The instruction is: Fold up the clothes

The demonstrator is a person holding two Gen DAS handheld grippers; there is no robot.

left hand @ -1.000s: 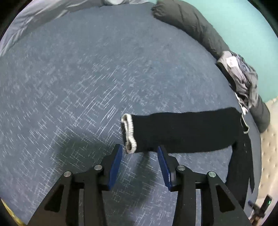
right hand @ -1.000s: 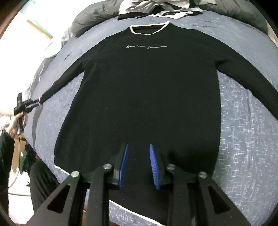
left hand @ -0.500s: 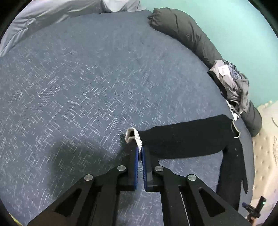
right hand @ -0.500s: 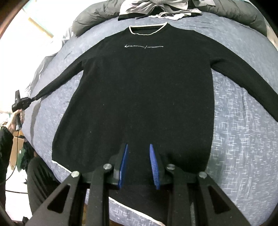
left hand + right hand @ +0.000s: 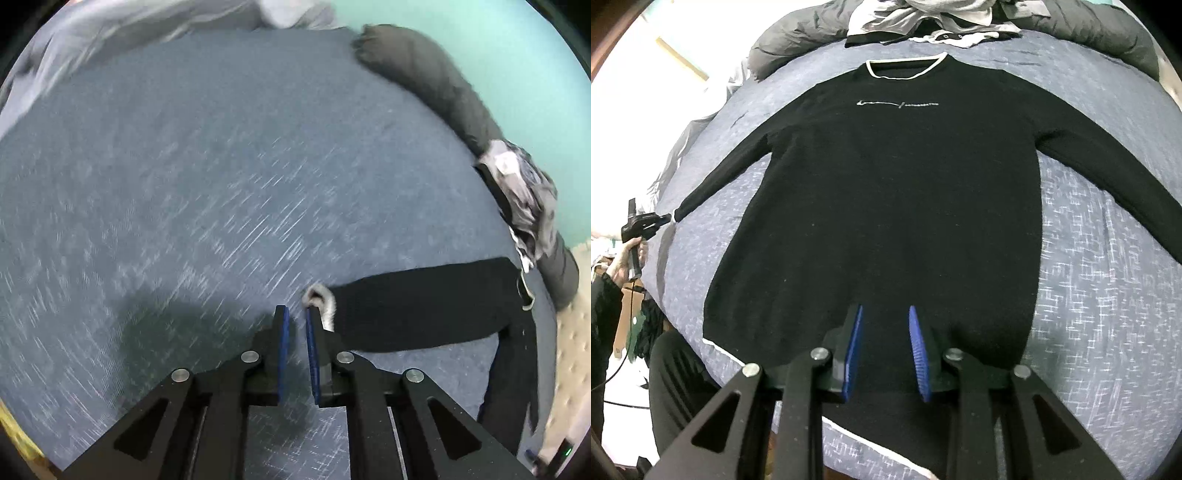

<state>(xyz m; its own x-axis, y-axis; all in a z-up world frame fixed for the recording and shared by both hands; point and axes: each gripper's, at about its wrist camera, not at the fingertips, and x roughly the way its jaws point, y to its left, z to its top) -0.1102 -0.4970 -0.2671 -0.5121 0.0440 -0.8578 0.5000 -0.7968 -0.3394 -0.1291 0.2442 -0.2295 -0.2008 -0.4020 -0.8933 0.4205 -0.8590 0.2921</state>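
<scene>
A black long-sleeved sweater (image 5: 897, 206) with a white collar and hem lies flat, front up, on the blue bedspread (image 5: 1108, 295). Its left sleeve (image 5: 417, 314) ends in a white cuff (image 5: 323, 304). My left gripper (image 5: 295, 314) has its jaws a narrow gap apart, with nothing between them; the cuff lies against the outside of the right finger. The left gripper also shows in the right wrist view (image 5: 666, 218) at the sleeve's end. My right gripper (image 5: 884, 314) is open and empty, hovering over the sweater's lower middle.
A dark grey rolled duvet (image 5: 436, 85) and a heap of grey clothes (image 5: 524, 195) lie along the bed's far edge, also in the right wrist view (image 5: 923, 18). The bed's near edge (image 5: 713, 343) is by the sweater's hem. A person's hand (image 5: 622, 262) holds the left gripper.
My left gripper closed around the cuff half a second ago; now its jaws have parted a little and the cuff sits outside them, to the right. The right gripper has barely moved.
</scene>
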